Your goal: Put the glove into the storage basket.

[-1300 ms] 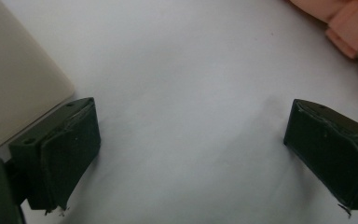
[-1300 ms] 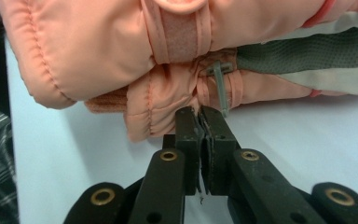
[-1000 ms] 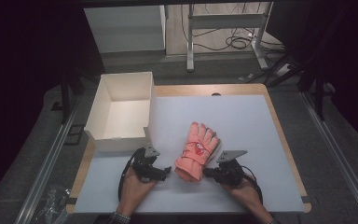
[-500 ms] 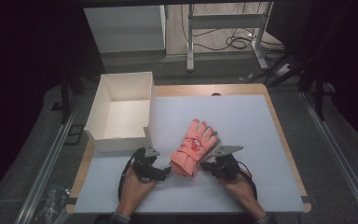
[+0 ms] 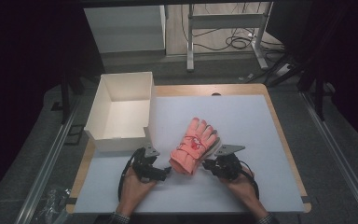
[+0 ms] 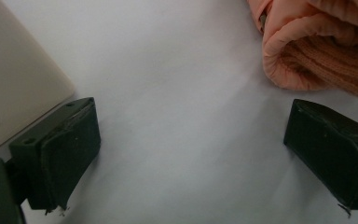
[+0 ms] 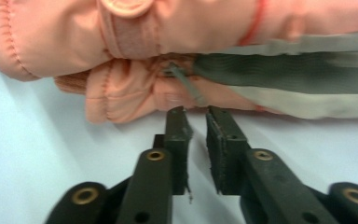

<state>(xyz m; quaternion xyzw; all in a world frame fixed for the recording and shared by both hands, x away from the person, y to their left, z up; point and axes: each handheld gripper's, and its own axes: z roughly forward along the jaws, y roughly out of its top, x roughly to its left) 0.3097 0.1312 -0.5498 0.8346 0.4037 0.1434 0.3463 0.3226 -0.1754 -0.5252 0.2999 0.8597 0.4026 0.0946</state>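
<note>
- The pink gloves (image 5: 193, 146) lie stacked on the white table (image 5: 261, 126), near its front middle, with the cuffs toward the person and the fingers pointing away
- The open white box (image 5: 121, 109) stands at the left, apart from the gloves
- The left gripper (image 5: 164, 171) rests on the table just beside the cuff end; its jaws stand wide apart and hold nothing, and the knitted cuff (image 6: 326, 65) is just past one jaw in the left gripper view
- The right gripper (image 5: 207, 164) is at the other side of the cuffs; its jaws are nearly together with only a thin gap, nothing is between them, and the tips almost touch the lower glove (image 7: 135, 95)
- I think the step in hand is to take the pair at the cuffs, probably for the box
- To do it well, the right jaws should open more first, then go around both layers, not only the small loop (image 7: 184, 81)
- The left should slide its jaw under the cuff, flat on the table, and then close
- Lift both sides together, so the upper glove does not slip off
</note>
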